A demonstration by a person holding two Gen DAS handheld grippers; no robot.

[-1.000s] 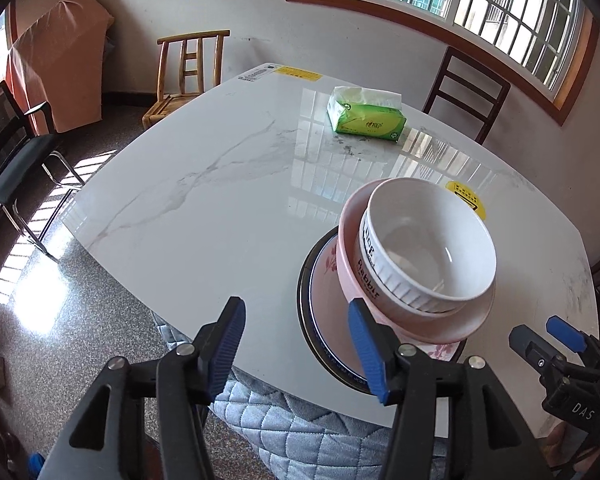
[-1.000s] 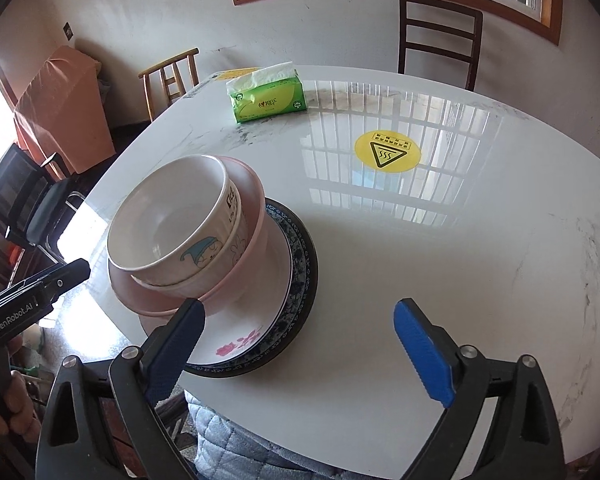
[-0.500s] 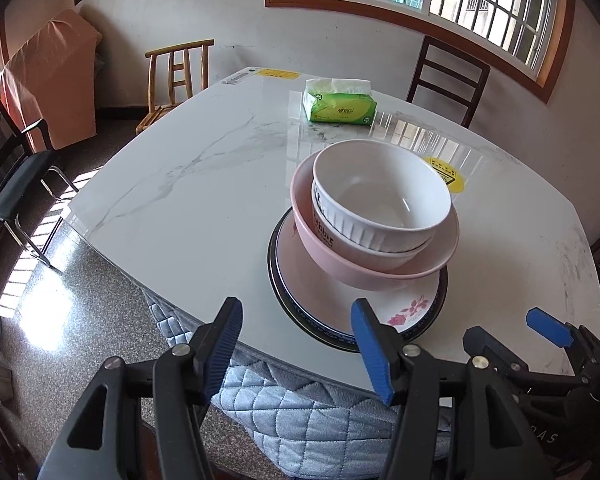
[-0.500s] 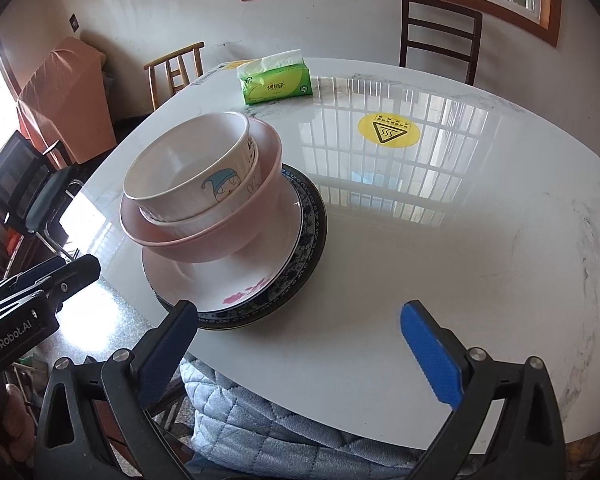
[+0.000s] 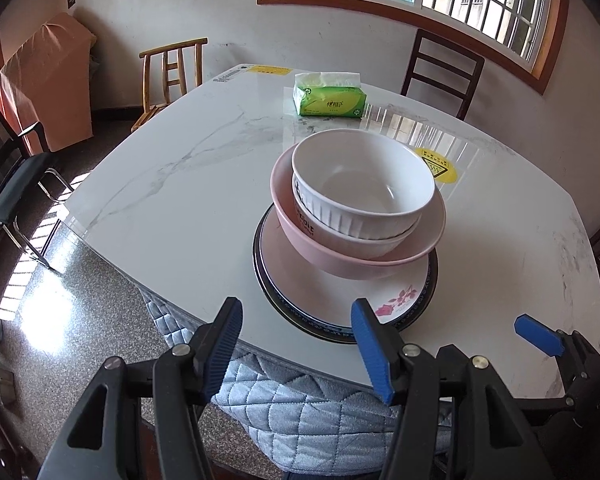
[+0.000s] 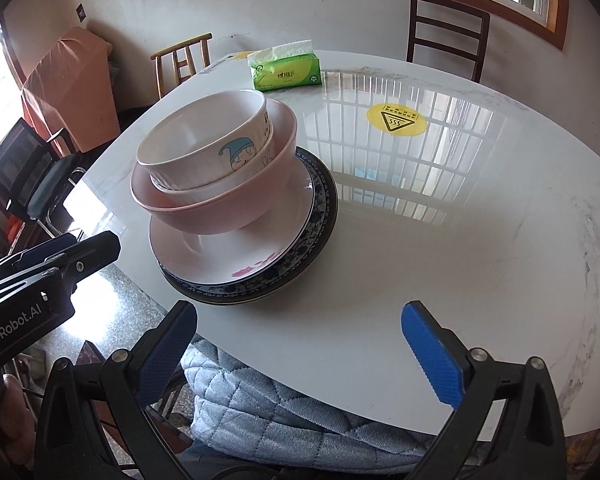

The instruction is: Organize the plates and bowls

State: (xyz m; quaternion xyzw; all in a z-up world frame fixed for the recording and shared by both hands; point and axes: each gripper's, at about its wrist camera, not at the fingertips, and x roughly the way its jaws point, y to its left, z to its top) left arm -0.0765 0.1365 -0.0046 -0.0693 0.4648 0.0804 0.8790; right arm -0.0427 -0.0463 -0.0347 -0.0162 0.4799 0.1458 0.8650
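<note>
Dish stack beyond open jaws, seemingly untouched

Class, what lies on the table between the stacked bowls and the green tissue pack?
Nothing: bare marble table separates the stacked bowls from the tissue pack, clearest in the left wrist view.

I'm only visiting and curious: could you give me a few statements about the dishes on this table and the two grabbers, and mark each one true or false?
1. The white bowl sits inside the pink bowl. True.
2. The bowls rest straight on the table. False: they stand on a floral plate stacked on a dark-rimmed plate.
3. The left gripper grips the plate. False: its jaws are open and empty.
4. The tissue pack lies beyond the stack. True.
5. The right gripper is open. True.
</note>
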